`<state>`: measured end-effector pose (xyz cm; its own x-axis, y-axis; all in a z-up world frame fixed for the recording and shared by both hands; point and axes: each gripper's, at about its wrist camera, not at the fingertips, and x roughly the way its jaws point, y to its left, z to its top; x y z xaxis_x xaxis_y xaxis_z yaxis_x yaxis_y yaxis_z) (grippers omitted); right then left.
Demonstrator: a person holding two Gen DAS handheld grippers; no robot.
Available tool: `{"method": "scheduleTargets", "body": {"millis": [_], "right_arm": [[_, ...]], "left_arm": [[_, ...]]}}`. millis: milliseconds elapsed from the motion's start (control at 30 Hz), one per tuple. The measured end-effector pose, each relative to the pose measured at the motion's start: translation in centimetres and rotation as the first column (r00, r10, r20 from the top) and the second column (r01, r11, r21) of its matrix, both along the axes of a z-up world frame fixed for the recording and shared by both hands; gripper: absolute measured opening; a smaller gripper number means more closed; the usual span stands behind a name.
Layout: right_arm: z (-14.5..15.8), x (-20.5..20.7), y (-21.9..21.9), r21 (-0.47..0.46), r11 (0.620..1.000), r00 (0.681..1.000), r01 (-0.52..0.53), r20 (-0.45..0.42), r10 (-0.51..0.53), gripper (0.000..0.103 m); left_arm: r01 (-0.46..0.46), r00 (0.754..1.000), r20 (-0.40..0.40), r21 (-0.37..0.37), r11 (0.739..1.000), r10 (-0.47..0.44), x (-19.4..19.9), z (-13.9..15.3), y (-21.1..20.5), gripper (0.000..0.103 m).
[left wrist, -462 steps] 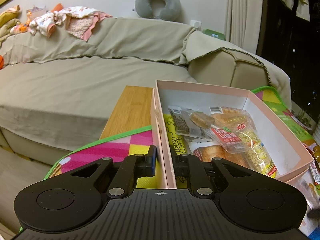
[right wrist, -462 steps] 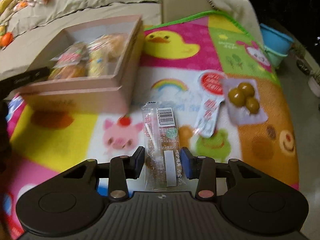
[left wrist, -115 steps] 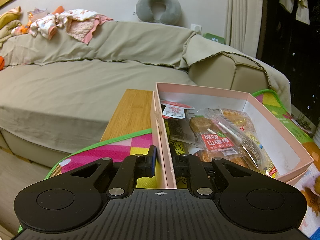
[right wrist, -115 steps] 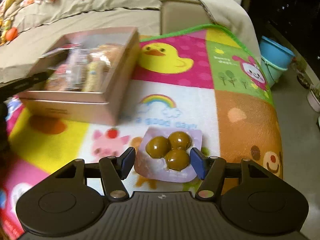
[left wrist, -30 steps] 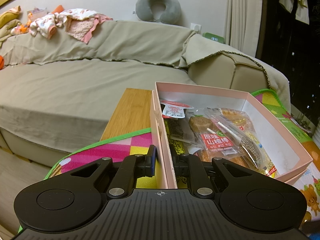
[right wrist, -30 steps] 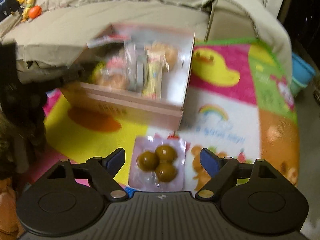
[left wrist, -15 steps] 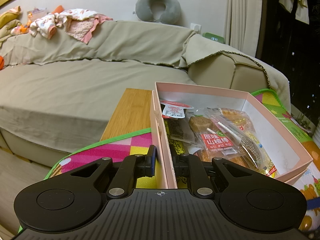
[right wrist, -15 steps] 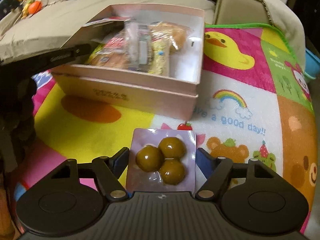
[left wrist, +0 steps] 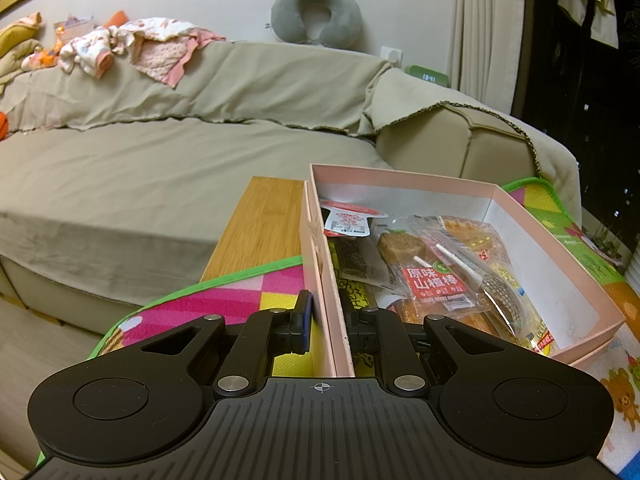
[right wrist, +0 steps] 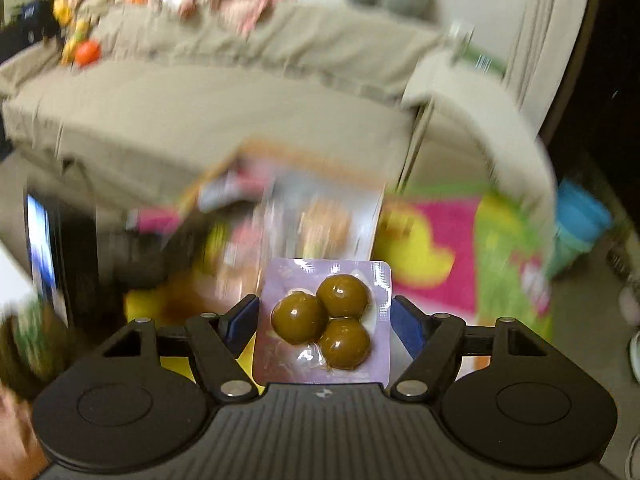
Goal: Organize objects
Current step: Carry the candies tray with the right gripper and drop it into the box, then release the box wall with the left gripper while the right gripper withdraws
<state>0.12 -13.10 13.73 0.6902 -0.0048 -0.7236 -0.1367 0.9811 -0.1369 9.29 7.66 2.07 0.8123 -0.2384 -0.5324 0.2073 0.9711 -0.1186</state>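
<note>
My left gripper (left wrist: 326,322) is shut on the near left wall of the pink box (left wrist: 520,200), one finger outside and one inside. The box holds several snack packets, among them a red-labelled hawthorn packet (left wrist: 434,286) and a red-and-white pouch (left wrist: 348,218). My right gripper (right wrist: 325,320) is shut on a pale purple packet with three brown balls (right wrist: 326,322) and holds it in the air in front of the box (right wrist: 296,216), which is blurred in that view.
The box stands on a colourful play mat (left wrist: 224,304) over a wooden table (left wrist: 264,224). A beige sofa (left wrist: 160,140) lies behind with clothes and a grey neck pillow (left wrist: 316,14). A blue bin (right wrist: 580,220) stands at the right.
My right gripper has closed on the brown-ball packet, lifted it off the mat and swung it up toward the box. The left gripper and the box have not moved.
</note>
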Motion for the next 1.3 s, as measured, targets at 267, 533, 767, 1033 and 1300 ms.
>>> {"method": "scheduleTargets", "body": {"millis": [267,533,767,1033,1300], "right_arm": [[5.0,6.5,1.2,0.07,0.996,0.986,0.061,0.15,-0.071,0.072],[2.0,10.8,2.9,0.051,0.995,0.99,0.083,0.113,-0.088,0.073],[0.2,9.5,1.2,0.097,0.989,0.989,0.116,0.077,-0.124,0.077],[-2.4,2.6,1.2,0.041,0.998,0.979,0.057,0.191,-0.064,0.088],[-5.9,-3.7,0.3,0.169,0.986,0.984,-0.01,0.178,-0.021,0.103]], "left_arm": [[0.003,1.0,-0.001,-0.002,1.0,-0.003,0.0,0.0,0.1,0.015],[0.004,1.0,-0.001,-0.003,1.0,-0.004,0.1,0.0,0.0,0.015],[0.006,1.0,0.0,0.019,1.0,-0.006,-0.1,0.3,-0.2,0.015],[0.025,0.999,0.034,0.104,0.994,-0.028,-2.8,2.4,-0.3,0.017],[-0.047,0.991,0.13,0.182,0.982,0.023,-11.4,3.7,-0.6,0.015]]}}
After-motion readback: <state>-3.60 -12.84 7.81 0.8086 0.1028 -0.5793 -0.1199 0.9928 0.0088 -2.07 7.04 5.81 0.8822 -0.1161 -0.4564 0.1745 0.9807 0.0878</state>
